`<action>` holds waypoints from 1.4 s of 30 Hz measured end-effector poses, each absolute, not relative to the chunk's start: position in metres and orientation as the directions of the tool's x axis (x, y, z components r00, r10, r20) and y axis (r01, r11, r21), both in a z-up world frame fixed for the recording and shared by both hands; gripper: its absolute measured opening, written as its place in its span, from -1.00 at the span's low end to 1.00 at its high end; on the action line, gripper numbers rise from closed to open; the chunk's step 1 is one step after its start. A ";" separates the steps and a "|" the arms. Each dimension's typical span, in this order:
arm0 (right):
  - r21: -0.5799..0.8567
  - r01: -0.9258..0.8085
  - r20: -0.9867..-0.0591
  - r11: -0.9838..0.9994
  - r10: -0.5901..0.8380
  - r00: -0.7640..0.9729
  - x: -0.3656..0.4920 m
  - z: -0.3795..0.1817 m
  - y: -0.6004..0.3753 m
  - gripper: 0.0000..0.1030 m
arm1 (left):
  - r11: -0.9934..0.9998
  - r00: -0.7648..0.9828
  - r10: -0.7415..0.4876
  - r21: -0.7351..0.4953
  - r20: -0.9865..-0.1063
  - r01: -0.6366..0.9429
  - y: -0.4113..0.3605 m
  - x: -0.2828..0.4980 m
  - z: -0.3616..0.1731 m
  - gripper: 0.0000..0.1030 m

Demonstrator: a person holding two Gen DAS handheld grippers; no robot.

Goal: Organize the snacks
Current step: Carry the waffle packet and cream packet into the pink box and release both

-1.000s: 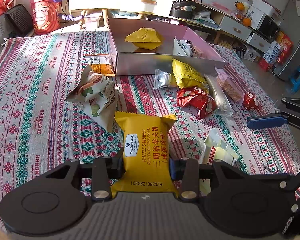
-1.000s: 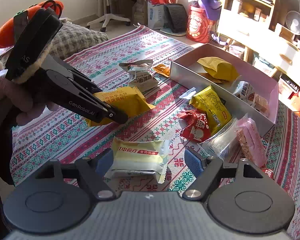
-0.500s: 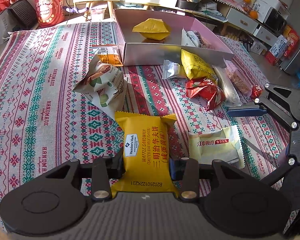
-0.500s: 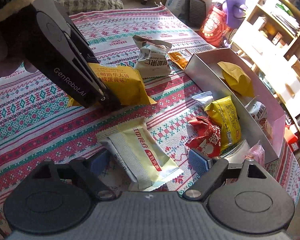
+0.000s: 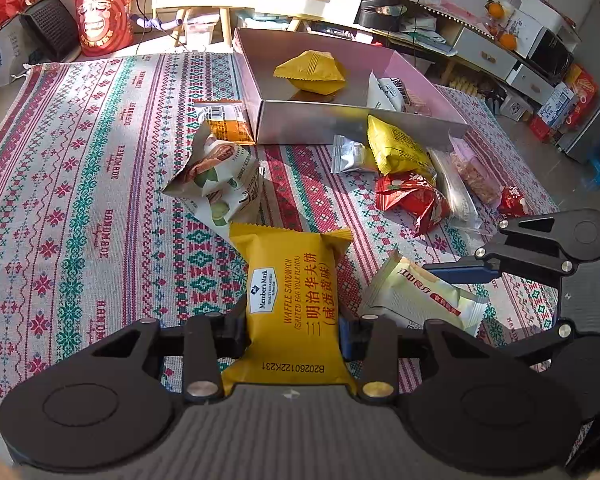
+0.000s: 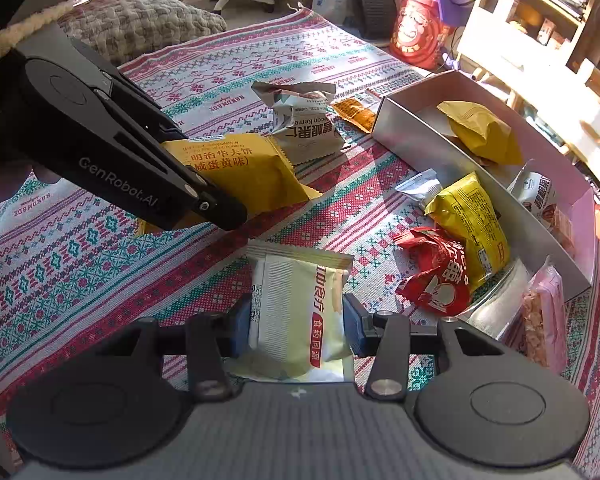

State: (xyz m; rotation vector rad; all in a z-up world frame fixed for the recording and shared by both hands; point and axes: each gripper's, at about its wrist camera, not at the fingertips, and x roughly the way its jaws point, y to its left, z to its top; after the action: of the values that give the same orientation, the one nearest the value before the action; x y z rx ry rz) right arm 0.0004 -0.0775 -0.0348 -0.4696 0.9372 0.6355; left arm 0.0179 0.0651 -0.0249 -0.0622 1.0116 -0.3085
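Note:
My left gripper [image 5: 292,330] is shut on a yellow waffle sandwich packet [image 5: 290,292], held over the patterned cloth. In the right wrist view the same packet [image 6: 240,168] sticks out of the left gripper's black fingers [image 6: 220,210]. My right gripper [image 6: 296,328] has its jaws closing, and both blue pads press the sides of a pale cream packet [image 6: 296,304]. In the left wrist view that packet [image 5: 416,300] lies just right of the waffle packet. An open silver box [image 5: 340,128] at the far side holds a yellow packet [image 5: 312,72] and a white packet [image 5: 388,92].
Loose on the cloth [image 5: 80,184] are a crumpled nut packet [image 5: 216,176], an orange sachet [image 5: 224,120], a silver sachet [image 5: 348,154], a yellow bag [image 5: 400,148], a red packet [image 5: 412,200] and a clear bag [image 5: 460,184]. Furniture and bags stand behind.
The right gripper came down over the pale cream packet and its jaws closed onto it, from wide open. The left gripper kept its hold on the yellow packet and stayed put.

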 end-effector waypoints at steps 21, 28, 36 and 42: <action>0.021 -0.298 -0.754 0.954 0.211 0.622 0.074 0.017 -0.141 -0.16 | 0.940 0.620 -0.334 -0.294 -0.710 0.170 0.036 0.094 0.020 -0.10; 0.101 -0.140 -0.737 0.985 0.169 0.655 0.115 0.015 -0.171 -0.16 | 0.942 0.614 -0.336 -0.235 -0.714 0.241 -0.003 0.154 0.021 -0.10; 0.099 -0.045 -0.769 0.994 0.105 0.630 0.164 -0.004 -0.171 -0.16 | 0.927 0.582 -0.368 -0.243 -0.725 0.284 -0.005 0.189 -0.010 -0.10; 0.088 -0.016 -0.780 0.996 0.079 0.621 0.180 -0.018 -0.166 -0.15 | 0.938 0.574 -0.345 -0.252 -0.742 0.238 0.008 0.206 -0.020 -0.10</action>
State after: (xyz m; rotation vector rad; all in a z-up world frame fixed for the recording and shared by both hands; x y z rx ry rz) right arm 0.1805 -0.1656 -0.0185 0.0748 0.8999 0.0548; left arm 0.2059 0.0084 -0.0200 -0.1291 0.8963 -0.3425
